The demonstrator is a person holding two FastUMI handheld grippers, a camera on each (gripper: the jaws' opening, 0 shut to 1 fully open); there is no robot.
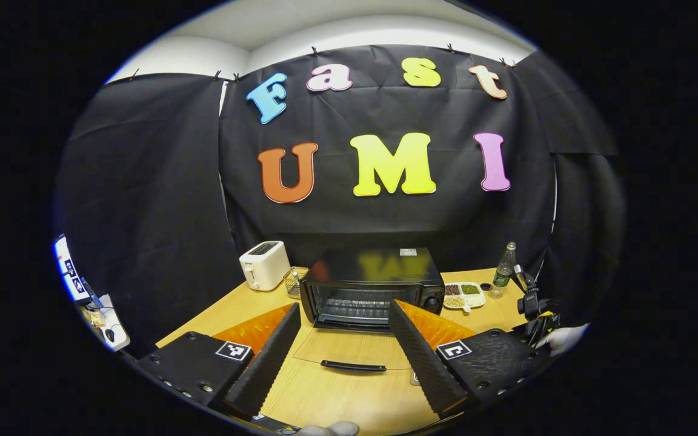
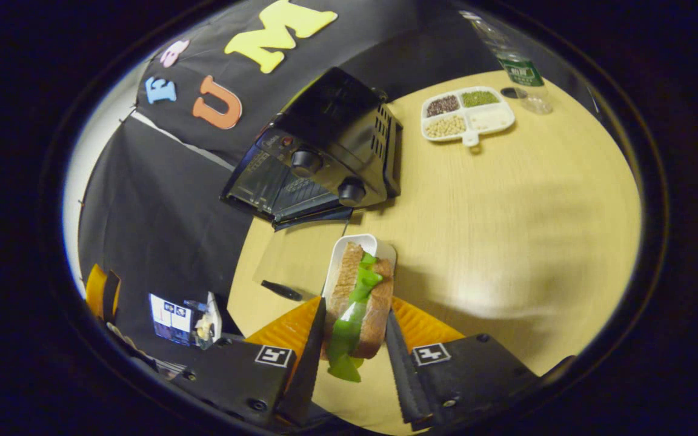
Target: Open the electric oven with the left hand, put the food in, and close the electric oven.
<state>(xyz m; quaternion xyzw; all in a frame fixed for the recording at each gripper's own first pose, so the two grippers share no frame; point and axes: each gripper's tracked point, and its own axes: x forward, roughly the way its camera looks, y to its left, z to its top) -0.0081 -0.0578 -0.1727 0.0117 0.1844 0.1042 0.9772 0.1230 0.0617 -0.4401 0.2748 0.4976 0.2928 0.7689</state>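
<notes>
The right tongs (image 2: 355, 348) gripped the brown-bread sandwich with green filling (image 2: 358, 303) above its white tray (image 2: 379, 245). The left tongs (image 1: 344, 345) stood open. The black electric oven (image 1: 372, 284) stood open on the tabletop (image 2: 506, 200). Risk: a slack grip could drop the filling.

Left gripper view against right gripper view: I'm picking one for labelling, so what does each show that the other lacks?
Left gripper view: a toaster and wire basket beside the oven, seen past the open jaws of the left gripper. Right gripper view: a sandwich on a white tray, between the jaws of the right gripper. Both: the oven with its door down, the divided dish, the bottle.
</notes>
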